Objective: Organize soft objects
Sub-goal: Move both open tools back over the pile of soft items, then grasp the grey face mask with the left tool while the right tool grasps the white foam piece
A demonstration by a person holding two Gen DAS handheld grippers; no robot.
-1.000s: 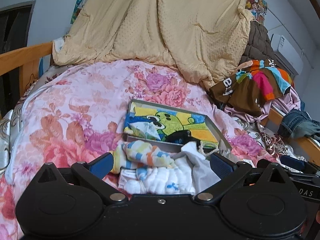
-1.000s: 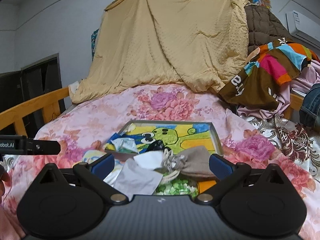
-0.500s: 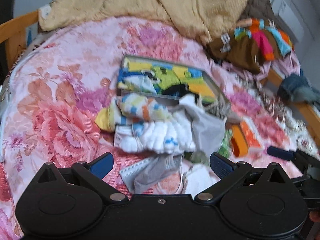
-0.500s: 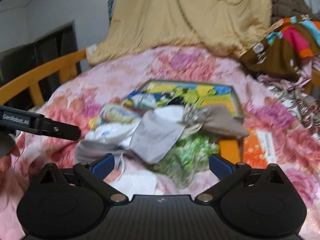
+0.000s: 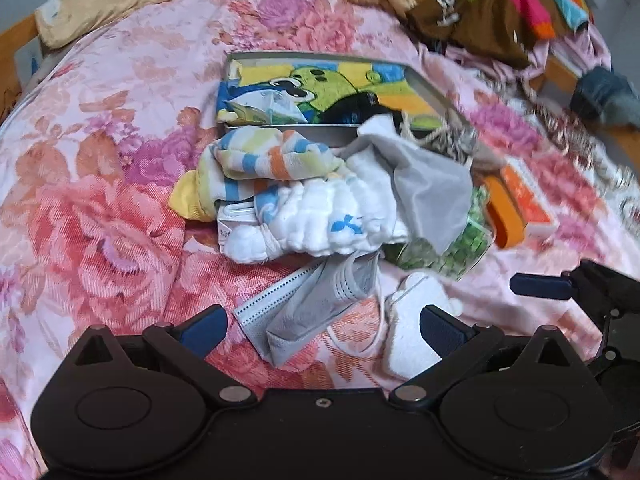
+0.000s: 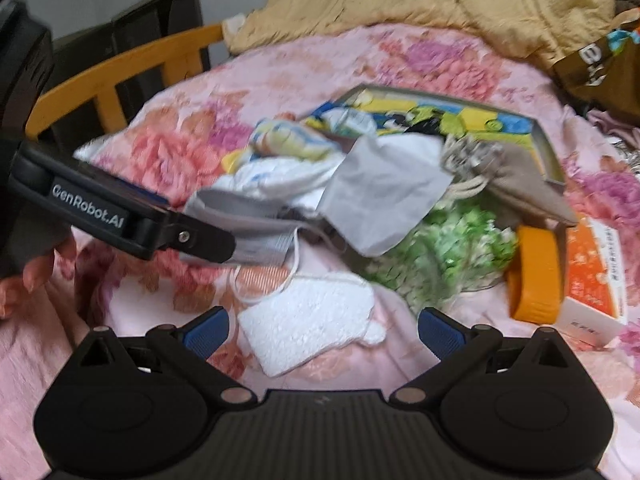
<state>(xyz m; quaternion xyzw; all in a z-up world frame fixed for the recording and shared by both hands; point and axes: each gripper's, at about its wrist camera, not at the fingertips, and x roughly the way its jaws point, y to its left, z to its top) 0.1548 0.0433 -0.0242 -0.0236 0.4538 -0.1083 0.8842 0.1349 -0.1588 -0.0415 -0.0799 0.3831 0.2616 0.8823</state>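
Note:
A heap of soft things lies on the floral bedspread [image 5: 100,208]: a striped cloth [image 5: 264,160], a white fluffy cloth [image 5: 316,220], a grey cloth [image 5: 428,192], a grey face mask [image 5: 316,308] and a white mask [image 6: 308,328]. Behind them stands a shallow box with a cartoon towel [image 5: 320,92]. My left gripper [image 5: 320,328] is open, just above the grey mask. My right gripper [image 6: 322,330] is open, with the white mask between its fingers. The left gripper also shows in the right wrist view [image 6: 120,216].
A green-patterned bag [image 6: 456,252], an orange roll [image 6: 536,276] and an orange-white carton [image 6: 596,272] lie right of the heap. A beige drawstring pouch [image 6: 520,184] rests by the box. A tan blanket [image 6: 440,0], piled clothes [image 5: 500,12] and a wooden bed rail [image 6: 112,68] surround the bed.
Both grippers have tilted down and moved toward the heap. The two masks at the near edge of the heap have come into view. Both stay open.

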